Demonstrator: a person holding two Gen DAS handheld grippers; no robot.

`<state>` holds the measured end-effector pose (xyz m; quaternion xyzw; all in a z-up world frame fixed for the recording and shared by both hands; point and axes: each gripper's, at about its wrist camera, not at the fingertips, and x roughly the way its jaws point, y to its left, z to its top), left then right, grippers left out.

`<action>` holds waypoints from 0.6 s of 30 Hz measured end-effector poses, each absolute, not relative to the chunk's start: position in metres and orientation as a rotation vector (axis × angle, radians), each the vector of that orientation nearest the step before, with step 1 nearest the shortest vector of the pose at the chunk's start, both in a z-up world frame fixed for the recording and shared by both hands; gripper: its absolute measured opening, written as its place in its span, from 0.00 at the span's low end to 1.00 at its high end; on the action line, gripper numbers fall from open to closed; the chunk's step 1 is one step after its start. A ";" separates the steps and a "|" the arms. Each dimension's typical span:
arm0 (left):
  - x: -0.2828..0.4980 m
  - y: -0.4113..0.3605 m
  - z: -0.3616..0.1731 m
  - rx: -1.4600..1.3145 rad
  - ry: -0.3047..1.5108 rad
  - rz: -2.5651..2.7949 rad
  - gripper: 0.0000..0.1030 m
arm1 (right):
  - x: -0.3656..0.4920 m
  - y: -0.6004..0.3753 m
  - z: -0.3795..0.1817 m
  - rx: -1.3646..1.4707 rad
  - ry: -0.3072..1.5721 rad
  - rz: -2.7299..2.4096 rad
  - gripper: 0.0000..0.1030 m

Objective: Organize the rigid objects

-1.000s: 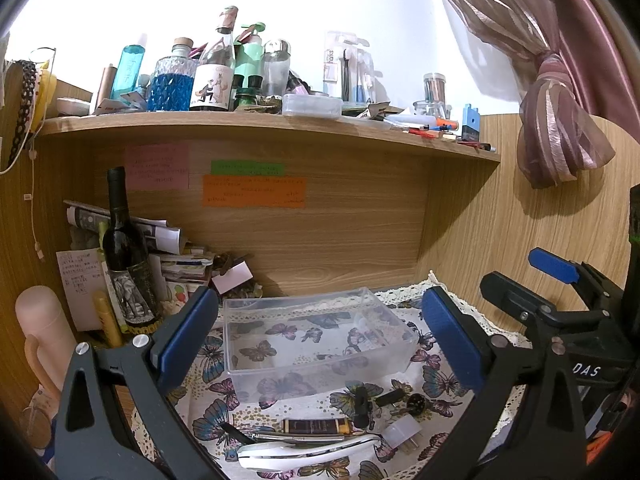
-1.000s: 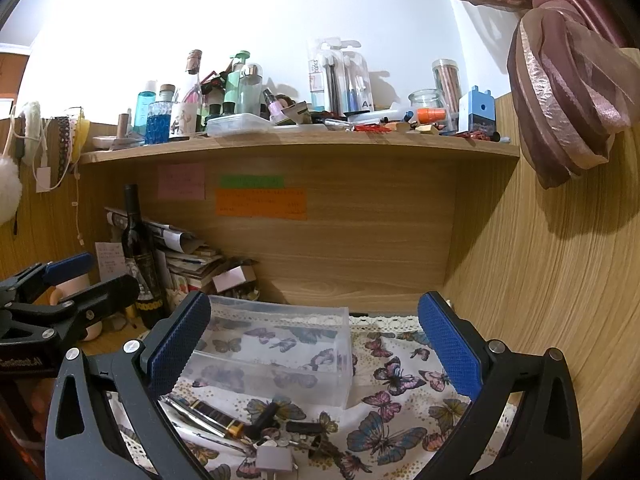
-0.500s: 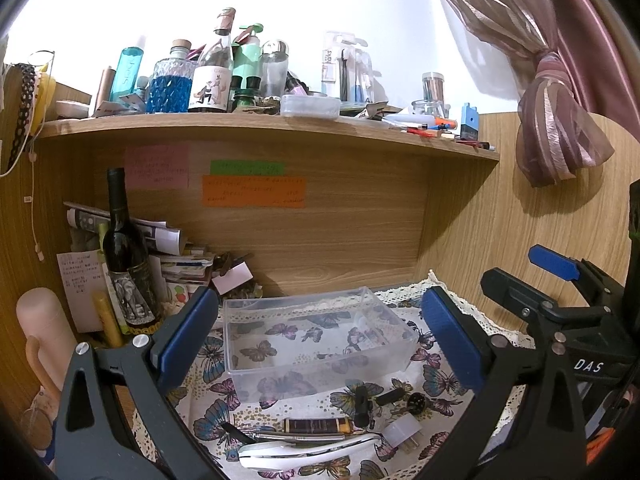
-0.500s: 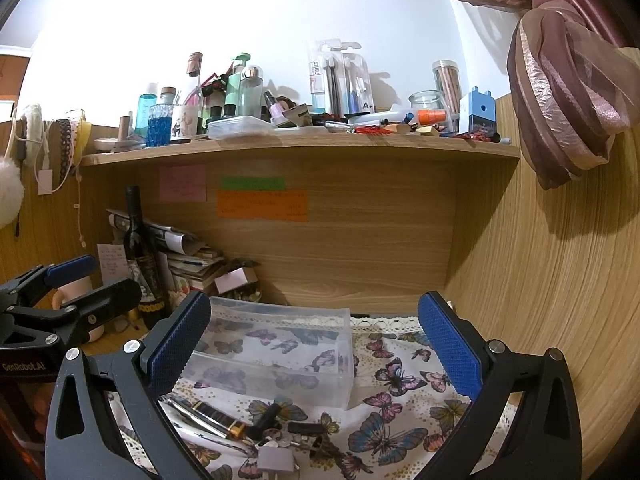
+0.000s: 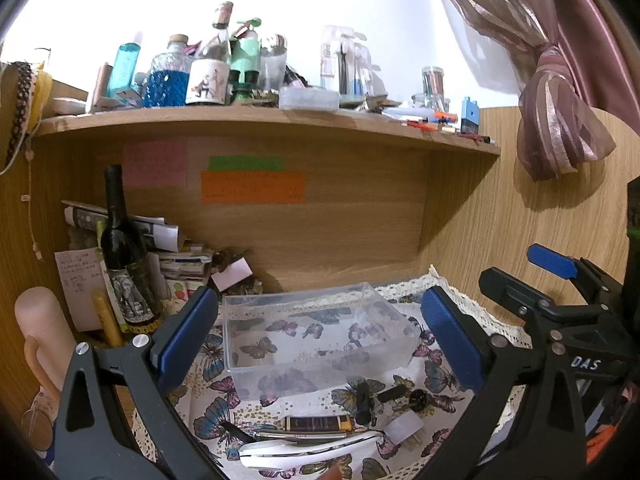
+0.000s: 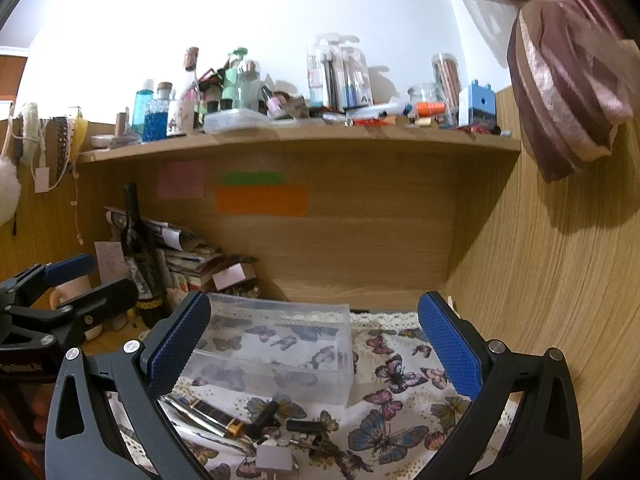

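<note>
A clear empty plastic box (image 5: 316, 340) stands on a butterfly-print cloth (image 5: 208, 416); it also shows in the right wrist view (image 6: 276, 352). In front of it lie small rigid things: a brown-gold tube (image 5: 318, 424), a white curved item (image 5: 308, 446), a white plug (image 5: 406, 428), black pieces (image 5: 394, 394). The right view shows the tube (image 6: 218, 420) and a grey plug (image 6: 274, 458). My left gripper (image 5: 320, 336) is open and empty, above and in front of the box. My right gripper (image 6: 314, 344) is open and empty, to the right.
A dark wine bottle (image 5: 124, 256) and stacked papers (image 5: 176, 264) stand at the back left. A pink flask (image 5: 38, 336) is at the far left. A crowded shelf (image 5: 260, 114) runs overhead. A wooden side wall (image 6: 560, 280) closes the right.
Both grippers have barely shifted; the right view is a little blurred from a slight move. Nothing was taken or let go.
</note>
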<state>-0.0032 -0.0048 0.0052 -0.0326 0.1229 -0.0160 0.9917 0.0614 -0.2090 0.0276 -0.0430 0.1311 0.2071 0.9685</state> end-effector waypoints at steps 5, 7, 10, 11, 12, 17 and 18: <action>0.011 0.007 -0.012 -0.072 0.324 -0.025 0.99 | 0.074 -0.218 0.009 -0.075 0.334 0.409 1.00; 0.018 0.014 -0.023 -0.088 0.375 -0.028 0.87 | 0.080 -0.220 -0.002 -0.080 0.381 0.409 1.00; 0.030 0.022 -0.042 -0.105 0.467 -0.020 0.76 | 0.086 -0.222 -0.019 -0.098 0.445 0.395 1.00; 0.033 0.025 -0.050 -0.115 0.498 -0.021 0.74 | 0.087 -0.221 -0.025 -0.105 0.467 0.396 1.00; 0.036 0.026 -0.056 -0.120 0.524 -0.020 0.74 | 0.088 -0.221 -0.030 -0.109 0.487 0.397 0.98; 0.041 0.029 -0.088 -0.136 0.627 -0.025 0.73 | 0.087 -0.217 -0.056 -0.139 0.562 0.425 0.89; 0.041 0.029 -0.094 -0.138 0.645 -0.026 0.73 | 0.088 -0.216 -0.061 -0.140 0.574 0.431 0.87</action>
